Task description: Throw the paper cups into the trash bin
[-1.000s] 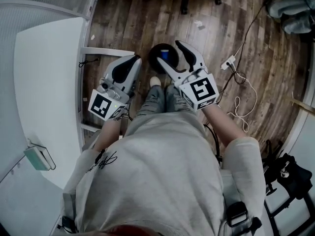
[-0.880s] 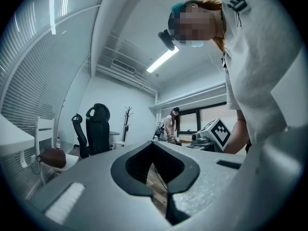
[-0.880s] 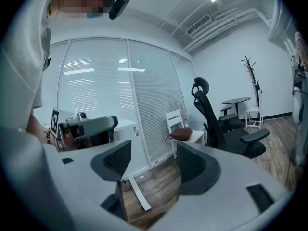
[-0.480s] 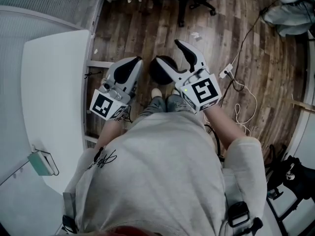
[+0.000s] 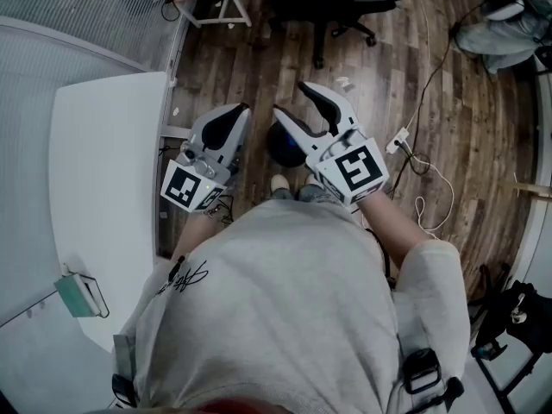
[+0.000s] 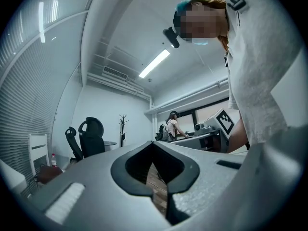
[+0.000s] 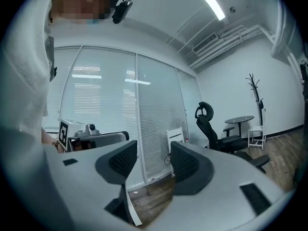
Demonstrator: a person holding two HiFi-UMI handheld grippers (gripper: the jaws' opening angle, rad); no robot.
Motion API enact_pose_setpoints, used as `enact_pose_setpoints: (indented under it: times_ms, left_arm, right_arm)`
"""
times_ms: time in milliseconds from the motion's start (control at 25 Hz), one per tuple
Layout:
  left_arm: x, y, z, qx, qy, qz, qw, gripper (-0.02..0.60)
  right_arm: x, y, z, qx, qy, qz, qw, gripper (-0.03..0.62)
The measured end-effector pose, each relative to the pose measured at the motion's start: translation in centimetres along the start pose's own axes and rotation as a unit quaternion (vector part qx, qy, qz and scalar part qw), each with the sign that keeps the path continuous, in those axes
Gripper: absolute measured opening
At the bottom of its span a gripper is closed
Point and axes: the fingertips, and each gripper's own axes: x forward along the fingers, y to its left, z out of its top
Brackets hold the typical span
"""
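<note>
Black round trash bin [image 5: 289, 147], 12 o'clock. Left tool [image 5: 239, 113] closed, empty. Right tool [image 5: 291, 100] open, jaws just narrowing, empty. Drop likely done; next, seek another cup.

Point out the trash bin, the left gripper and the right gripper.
trash bin [image 5: 290, 152]: head view, its dark visible side.
left gripper [image 5: 241, 109]: head view, at its closed fingertips.
right gripper [image 5: 290, 98]: head view, midway between fingertips that have just been closing, nothing between them.

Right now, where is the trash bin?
In the head view, the trash bin is on the floor, right of the left gripper, beyond the person's shoes.
</note>
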Motion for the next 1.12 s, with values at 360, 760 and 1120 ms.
enact_pose_setpoints:
  times_ms: [360,760,1120]
  left_arm:
    - [0.7,-0.2,1.4,0.014,-0.004,-0.009,0.9998,0.003]
    - [1.2,0.1,3.1,0.025,-0.02,-0.013,0.9994,0.003]
    - [1.5,0.3,3.6,0.028,-0.027,-0.012,0.9992,0.003]
  right_arm:
    - [-0.5,0.5,1.8,-0.016,-0.021,0.004,1.0,0.172]
    - [0.1,1.3,2.9,-0.033,-0.029,0.025,0.999,0.091]
    - [0.2,0.9,3.4,-0.04,-0.038,0.024,0.998,0.054]
